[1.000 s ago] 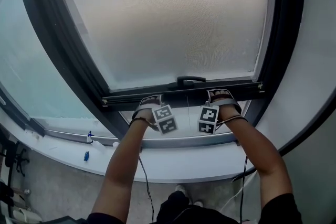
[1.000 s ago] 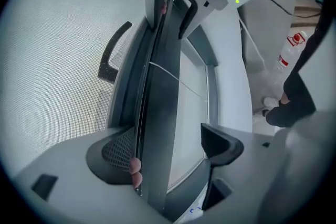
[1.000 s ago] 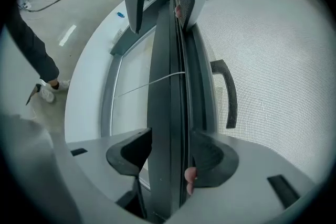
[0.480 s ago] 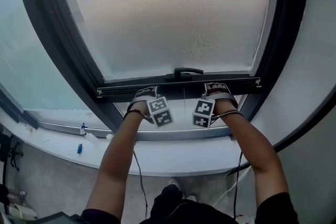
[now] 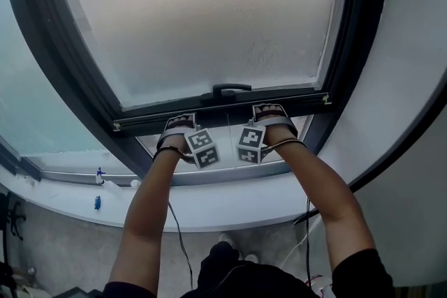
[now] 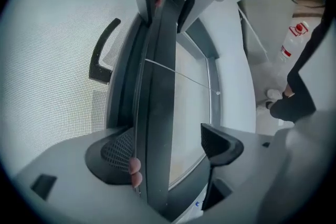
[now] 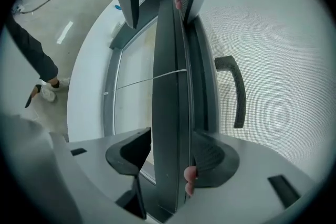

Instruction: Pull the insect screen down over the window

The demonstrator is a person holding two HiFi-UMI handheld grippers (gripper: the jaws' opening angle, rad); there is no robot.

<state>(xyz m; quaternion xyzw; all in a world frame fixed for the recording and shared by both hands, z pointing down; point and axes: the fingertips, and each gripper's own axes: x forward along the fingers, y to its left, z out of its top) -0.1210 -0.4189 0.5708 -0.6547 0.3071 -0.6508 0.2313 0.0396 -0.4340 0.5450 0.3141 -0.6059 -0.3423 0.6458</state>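
The insect screen (image 5: pixel 202 10) of grey mesh hangs over the window and ends in a dark bottom bar (image 5: pixel 223 112) with a black handle (image 5: pixel 230 88). Below the bar a strip of glass stays uncovered. My left gripper (image 5: pixel 178 123) straddles the bar (image 6: pixel 157 113): its mesh-side pad lies against it, while the other jaw stands off with a gap. My right gripper (image 5: pixel 269 112) also has the bar (image 7: pixel 170 113) between its jaws. Those jaws have just been opening a little, though both pads still look to be against the bar.
A dark window frame (image 5: pixel 349 45) borders the screen on the right. Under it runs a white sill (image 5: pixel 230 209) with small blue bottles (image 5: pixel 97 202) at the left. Cables trail down past my legs. A red-capped bottle (image 6: pixel 291 42) stands on the floor.
Both grippers stay on the bar, and the gap under the bar looks the same. The head view has drifted, so everything sits a little further left and higher in the picture.
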